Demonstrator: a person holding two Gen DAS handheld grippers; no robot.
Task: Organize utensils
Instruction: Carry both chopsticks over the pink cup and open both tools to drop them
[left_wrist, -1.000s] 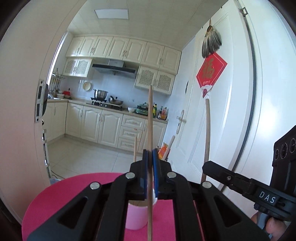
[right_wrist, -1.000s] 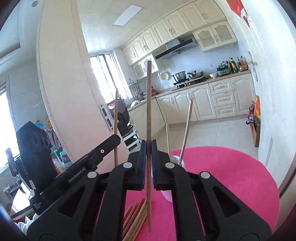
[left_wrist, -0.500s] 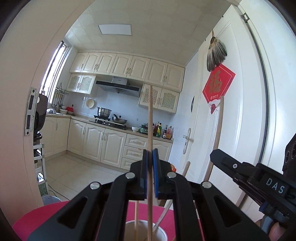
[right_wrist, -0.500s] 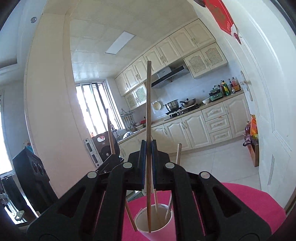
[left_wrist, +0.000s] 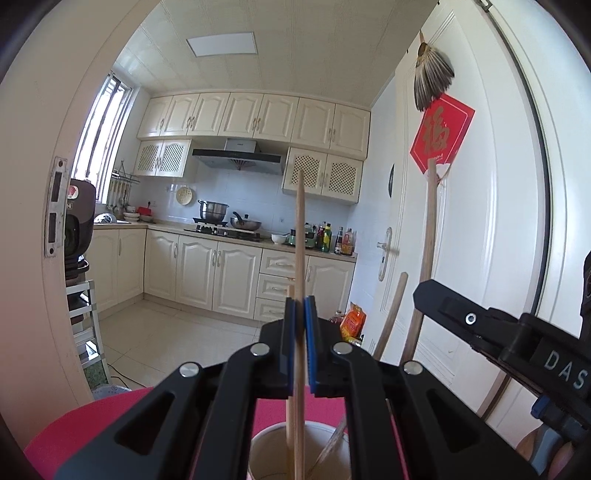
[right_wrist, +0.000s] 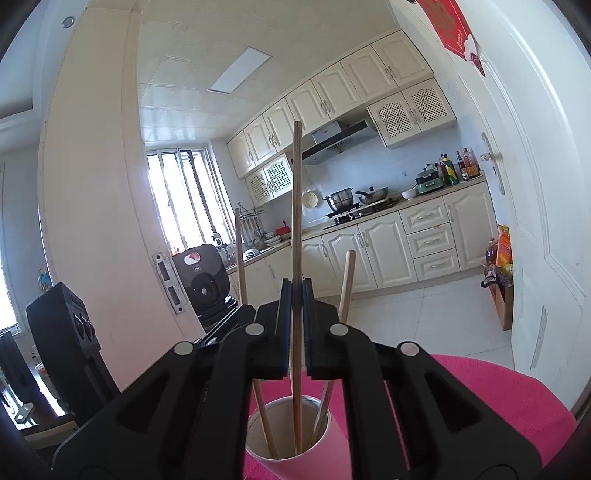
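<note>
A pink paper cup (right_wrist: 334, 452) stands on the pink table (right_wrist: 498, 398), right under both grippers. My right gripper (right_wrist: 295, 288) is shut on an upright wooden chopstick (right_wrist: 296, 206) whose lower end is inside the cup. My left gripper (left_wrist: 300, 306) is shut on another upright chopstick (left_wrist: 300, 229), its tip also down in the cup (left_wrist: 266, 454). The left wrist view shows the right gripper (left_wrist: 424, 295) close on the right with its chopstick (left_wrist: 429, 229). A loose chopstick (right_wrist: 347, 284) leans in the cup.
A white door (left_wrist: 480, 221) with a red paper sign (left_wrist: 441, 133) stands just right of the table. On the left are a black speaker-like box (right_wrist: 62, 332) and a dark appliance (right_wrist: 201, 273). Kitchen cabinets and tiled floor lie beyond.
Both grippers have moved forward over the cup and come down a little. The held chopsticks' lower ends, earlier short of the cup, now sit inside it.
</note>
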